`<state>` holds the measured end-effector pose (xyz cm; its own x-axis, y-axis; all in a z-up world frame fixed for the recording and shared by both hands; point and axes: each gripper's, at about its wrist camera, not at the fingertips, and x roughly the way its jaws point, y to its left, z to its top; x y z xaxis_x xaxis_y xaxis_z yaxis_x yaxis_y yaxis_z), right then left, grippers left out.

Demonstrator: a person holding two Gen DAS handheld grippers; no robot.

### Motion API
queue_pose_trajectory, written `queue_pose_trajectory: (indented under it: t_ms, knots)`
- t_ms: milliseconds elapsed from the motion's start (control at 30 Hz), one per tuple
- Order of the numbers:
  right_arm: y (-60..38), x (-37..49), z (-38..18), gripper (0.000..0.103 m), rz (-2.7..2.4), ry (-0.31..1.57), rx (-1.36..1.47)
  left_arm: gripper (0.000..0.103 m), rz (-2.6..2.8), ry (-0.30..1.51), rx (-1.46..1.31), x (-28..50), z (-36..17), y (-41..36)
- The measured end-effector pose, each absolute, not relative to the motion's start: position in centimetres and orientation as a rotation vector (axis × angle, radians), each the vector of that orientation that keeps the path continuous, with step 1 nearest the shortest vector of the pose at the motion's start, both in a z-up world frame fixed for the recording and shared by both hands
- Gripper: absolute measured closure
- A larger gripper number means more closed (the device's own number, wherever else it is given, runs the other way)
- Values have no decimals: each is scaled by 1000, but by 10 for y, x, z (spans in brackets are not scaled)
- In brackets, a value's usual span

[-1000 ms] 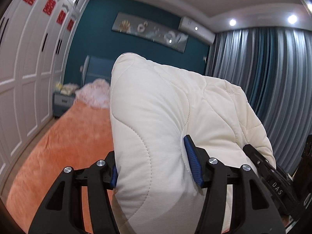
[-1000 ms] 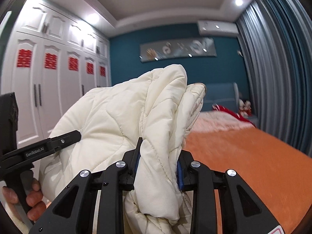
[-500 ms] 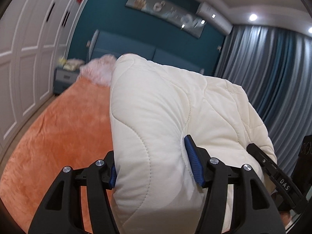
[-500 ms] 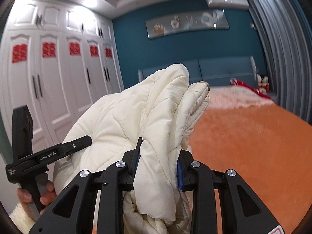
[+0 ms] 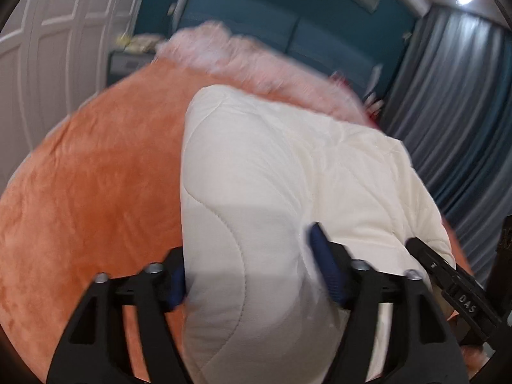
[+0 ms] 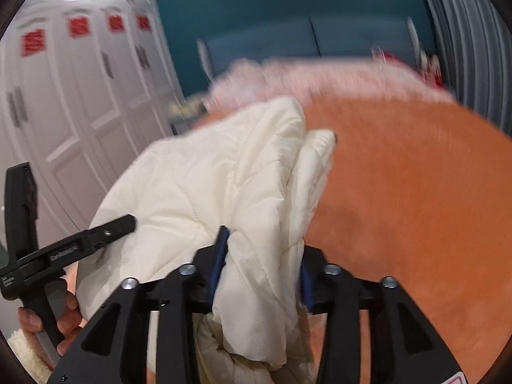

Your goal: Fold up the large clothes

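A cream quilted padded coat is held up between both grippers above the orange bed. My left gripper is shut on a thick fold of the coat, which bulges out past the blue pads. My right gripper is shut on another bunched fold of the same coat. The right gripper's arm shows at the right edge of the left wrist view. The left gripper and the hand on it show at the left of the right wrist view. Both views are motion-blurred.
An orange bedspread covers the bed below the coat. A pink fluffy blanket lies near the blue headboard. White wardrobe doors stand on the left, grey-blue curtains on the right.
Both grippers have tilted down toward the bed with the coat still held; the ceiling has left view and the orange bedspread now fills more of both views.
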<state>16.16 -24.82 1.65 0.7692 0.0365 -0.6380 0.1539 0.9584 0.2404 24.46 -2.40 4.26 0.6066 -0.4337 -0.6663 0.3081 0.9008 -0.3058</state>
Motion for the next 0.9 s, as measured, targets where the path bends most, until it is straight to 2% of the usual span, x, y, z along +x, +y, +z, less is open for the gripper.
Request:
queue_pose_trajectory:
  t_ms: [67,100,267,333,400,433,500,633,667,700,900]
  knots:
    - [-256,168,-18,55,-99,796,325,30,-362,922,-101,257,8,-28]
    - [-261,162,-29,50,-101,816,352,28,-351,949,-90,255,-4,-26]
    - [-265,99,-8,44,-161,687,377,25,-339,921,-188,209,14,13]
    - [-262,83,1,51,-137,687,376,25,-314,936,-182,188,26,17]
    - [-251,77,9,71,-107,706,348,25,-328,937,-153,164,33,11]
    - [-245,82,15,76,-95,721,326,26,-332,937,-135,156,34,7]
    - [-230,86,20,91,-61,756,278,26,-330,941,-65,144,33,-6]
    - [-211,101,6,94,-72,828,193,28,-269,995,33,135,7,-19]
    - [-212,102,2,94,-79,840,190,33,-247,1019,34,137,-1,-17]
    - [-212,104,-4,94,-89,862,192,34,-213,1035,37,139,-8,-14]
    - [-222,121,-29,94,-123,930,250,32,-145,1062,19,167,-26,0]
